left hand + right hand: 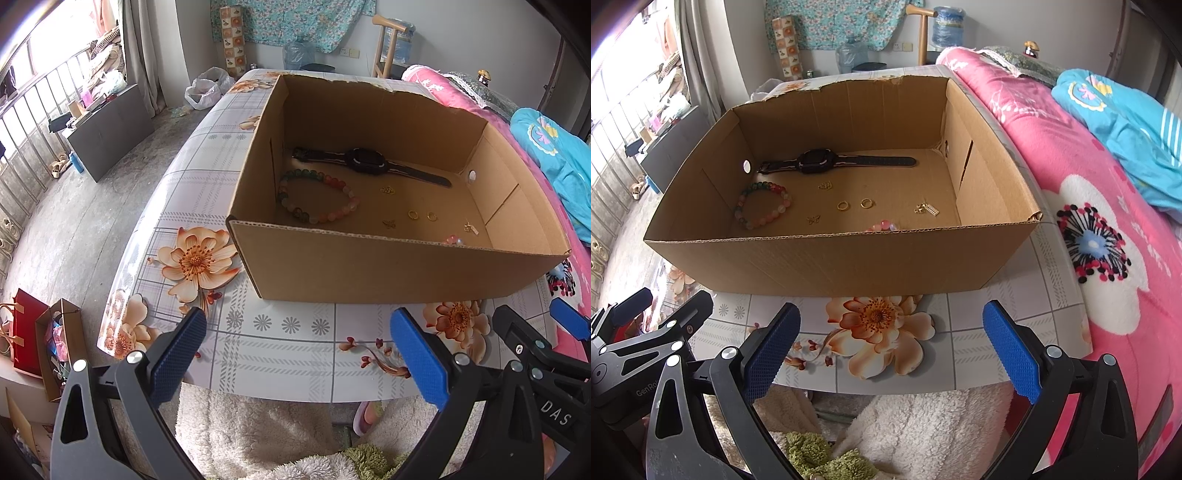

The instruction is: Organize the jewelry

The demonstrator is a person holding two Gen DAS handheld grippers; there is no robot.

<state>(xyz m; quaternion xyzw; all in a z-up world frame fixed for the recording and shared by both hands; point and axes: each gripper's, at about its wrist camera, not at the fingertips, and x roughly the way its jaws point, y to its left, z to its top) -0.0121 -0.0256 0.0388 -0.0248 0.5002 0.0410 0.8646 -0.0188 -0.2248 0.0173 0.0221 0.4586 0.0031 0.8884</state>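
Left wrist view has your left tool [297,354] hovering low at the near edge of the desk [280,354], its blue pads spread wide with nothing between them. Your right tool [891,356] sits in the same pose in its own view, jaws wide and empty, level and pointed at the cardboard box [827,266]. The two tools are side by side: part of the right one shows at the right edge of the left view.

The jewelry all lies on the floor of the open box. A dark watch [827,162] is stretched along the far wall. A beaded bracelet [764,205] of green and pink beads lies in the left part, and two gold rings [855,204] sit near the middle, just apart. A small gold charm [825,185] lies between the rings and the watch, and another [813,219] lies nearer the front wall; their shapes are too small to make out. A pendant piece [926,209] lies to the right. A pink beaded item [882,225] is mostly hidden behind the near wall of the box, so you cannot tell what it is. A pink bedspread [1108,221] borders the desk on the right.
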